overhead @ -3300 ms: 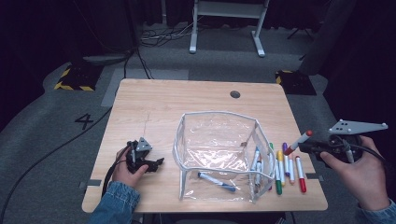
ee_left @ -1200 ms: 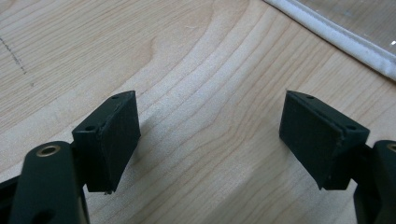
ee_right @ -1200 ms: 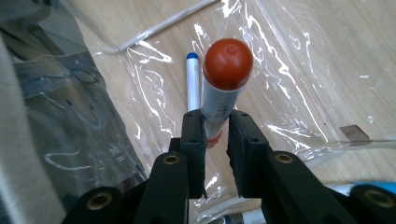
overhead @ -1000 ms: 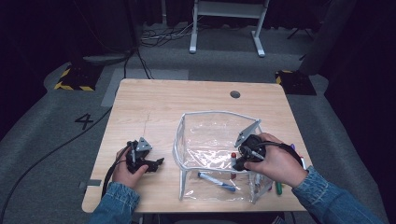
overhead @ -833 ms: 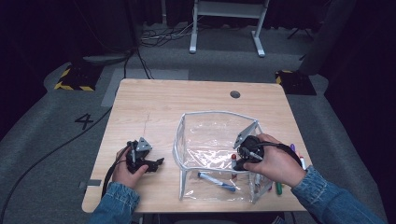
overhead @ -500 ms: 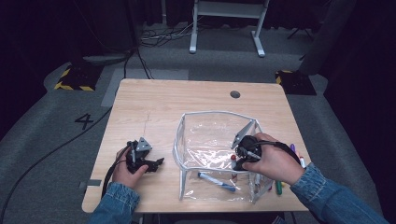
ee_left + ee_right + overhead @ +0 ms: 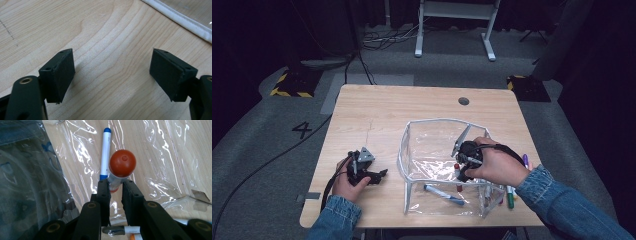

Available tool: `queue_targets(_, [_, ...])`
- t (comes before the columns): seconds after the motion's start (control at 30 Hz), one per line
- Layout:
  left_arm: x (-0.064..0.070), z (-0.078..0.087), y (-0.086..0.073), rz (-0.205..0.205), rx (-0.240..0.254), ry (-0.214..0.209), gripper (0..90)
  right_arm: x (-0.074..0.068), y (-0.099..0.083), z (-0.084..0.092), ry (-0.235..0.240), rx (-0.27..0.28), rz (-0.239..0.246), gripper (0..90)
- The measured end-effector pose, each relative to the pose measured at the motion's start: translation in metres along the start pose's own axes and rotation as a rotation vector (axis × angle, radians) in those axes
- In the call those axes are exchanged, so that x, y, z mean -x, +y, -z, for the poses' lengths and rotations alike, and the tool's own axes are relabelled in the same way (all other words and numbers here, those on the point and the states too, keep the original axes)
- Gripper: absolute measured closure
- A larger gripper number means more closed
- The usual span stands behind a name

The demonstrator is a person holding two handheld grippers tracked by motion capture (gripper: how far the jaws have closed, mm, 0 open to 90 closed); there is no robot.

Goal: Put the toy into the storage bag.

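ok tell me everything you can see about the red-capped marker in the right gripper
The red-capped marker has a white barrel and a rounded, glossy red cap that points toward the bag's floor. The right gripper is shut on its barrel, just behind the cap, holding it inside the clear plastic bag. It hangs above the crinkled bottom, apparently not touching it. A blue-capped marker lies flat below it. In the high view it shows as a small red tip beside the hand.

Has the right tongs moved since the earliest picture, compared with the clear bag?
Yes. The right tongs went from beyond the clear bag's right side to inside it, leftward, holding a red-capped marker above the bag's floor.
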State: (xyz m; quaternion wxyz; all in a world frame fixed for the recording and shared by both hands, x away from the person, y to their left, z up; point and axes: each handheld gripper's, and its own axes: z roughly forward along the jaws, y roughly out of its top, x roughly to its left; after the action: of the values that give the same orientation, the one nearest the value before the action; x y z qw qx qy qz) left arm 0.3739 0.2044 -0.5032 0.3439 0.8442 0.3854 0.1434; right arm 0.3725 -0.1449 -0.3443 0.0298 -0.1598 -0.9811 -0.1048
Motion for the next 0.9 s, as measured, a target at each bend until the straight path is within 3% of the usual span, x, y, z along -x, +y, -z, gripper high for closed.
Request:
queue_targets(0.23, [0.000, 0.000, 0.000, 0.002, 0.001, -0.001, 20.5, 0.004, 0.010, 0.003, 0.000, -0.005, 0.034, 77.0])
queue_targets(0.5, [0.000, 0.000, 0.000, -0.001, 0.000, 0.001, 20.5, 0.000, 0.017, -0.010, 0.045, -0.107, 0.078, 77.0])
queue_targets(0.9, [0.000, 0.000, 0.000, 0.002, 0.001, -0.002, 20.5, -0.001, 0.028, -0.027, 0.099, -0.197, 0.128, 76.9])
